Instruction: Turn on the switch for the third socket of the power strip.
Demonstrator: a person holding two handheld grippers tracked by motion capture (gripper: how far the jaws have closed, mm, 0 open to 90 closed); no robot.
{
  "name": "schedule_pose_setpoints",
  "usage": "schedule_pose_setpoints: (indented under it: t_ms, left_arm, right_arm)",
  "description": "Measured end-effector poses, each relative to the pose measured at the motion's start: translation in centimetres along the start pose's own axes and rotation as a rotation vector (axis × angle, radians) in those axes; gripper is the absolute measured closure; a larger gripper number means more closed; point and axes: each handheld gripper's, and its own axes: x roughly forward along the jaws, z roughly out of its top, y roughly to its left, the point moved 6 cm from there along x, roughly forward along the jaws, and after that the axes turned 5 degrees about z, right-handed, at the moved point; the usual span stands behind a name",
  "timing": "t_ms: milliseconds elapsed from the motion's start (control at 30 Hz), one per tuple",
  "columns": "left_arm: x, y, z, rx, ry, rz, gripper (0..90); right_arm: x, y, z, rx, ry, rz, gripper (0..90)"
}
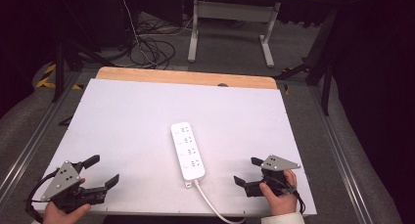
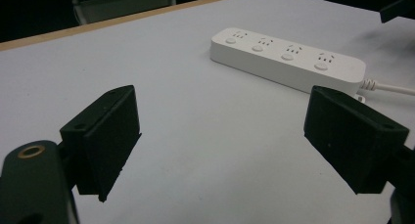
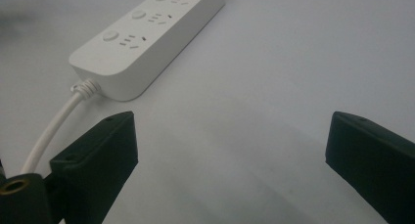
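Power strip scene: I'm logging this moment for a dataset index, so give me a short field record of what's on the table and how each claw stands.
surface: white table, wooden far edge
object: white power strip, four sockets, lying flat near the middle
cable: white cord runs off the near edge
left claw: open, holding nothing, left of the strip
right claw: open, holding nothing, right of the strip
contact: neither claw touches the strip

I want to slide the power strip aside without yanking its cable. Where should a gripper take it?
Grip the power strip across its narrow width, jaws on the two long sides, coming from above. It lies flat, so only those sides likely fit. The right gripper, open, is nearest the cable end.
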Motion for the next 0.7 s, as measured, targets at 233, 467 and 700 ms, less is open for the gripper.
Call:
schedule_pose_setpoints:
  t_ms: [233, 467, 700]
  left_arm:
    - [0.1, 0.2, -0.1, -0.017, -0.003, -0.006, 13.8]
    - [0.0, 0.4, -0.1, -0.023, -0.008, -0.004, 13.7]
    - [0.1, 0.5, -0.2, -0.014, -0.020, 0.010, 13.3]
  right_arm:
    - [-0.6, -0.2, -1.5, -0.004, 0.021, -0.016, 5.2]
    - [-0.9, -0.3, -1.3, -0.014, -0.001, -0.028, 5.2]
    - [-1.2, -0.4, -1.3, -0.015, -0.008, -0.041, 5.3]
